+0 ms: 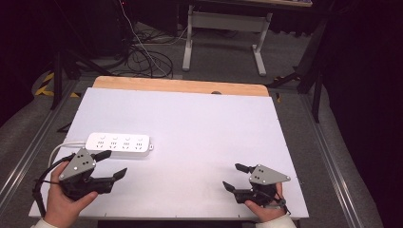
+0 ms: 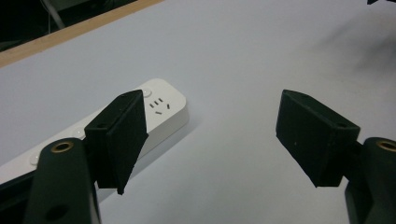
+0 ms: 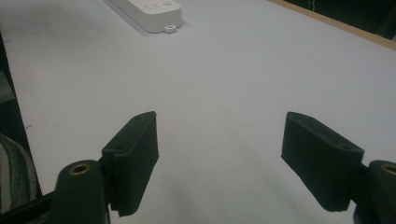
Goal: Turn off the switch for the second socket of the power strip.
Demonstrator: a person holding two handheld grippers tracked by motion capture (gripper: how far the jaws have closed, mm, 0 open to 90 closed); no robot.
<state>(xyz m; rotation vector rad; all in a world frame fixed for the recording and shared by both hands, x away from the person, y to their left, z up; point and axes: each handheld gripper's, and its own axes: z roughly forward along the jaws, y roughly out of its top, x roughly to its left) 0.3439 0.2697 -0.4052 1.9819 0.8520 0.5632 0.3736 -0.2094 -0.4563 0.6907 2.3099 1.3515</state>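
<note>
A white power strip (image 1: 119, 144) with several sockets lies on the white table top (image 1: 190, 123) at the left, its white cord (image 1: 62, 145) trailing off to the left. My left gripper (image 1: 115, 164) is held just in front of the strip, open, nothing between its jaws. In the left gripper view the power strip (image 2: 159, 109) lies behind the left jaw. My right gripper (image 1: 234, 176) rests near the front right corner, open and empty. In the right gripper view the power strip (image 3: 149, 11) is far off at the top.
A wooden strip (image 1: 180, 86) runs along the table's far edge. Beyond it stand a white desk frame (image 1: 228, 28) and loose cables (image 1: 142, 57) on the floor. Metal rails (image 1: 328, 152) flank the table on both sides.
</note>
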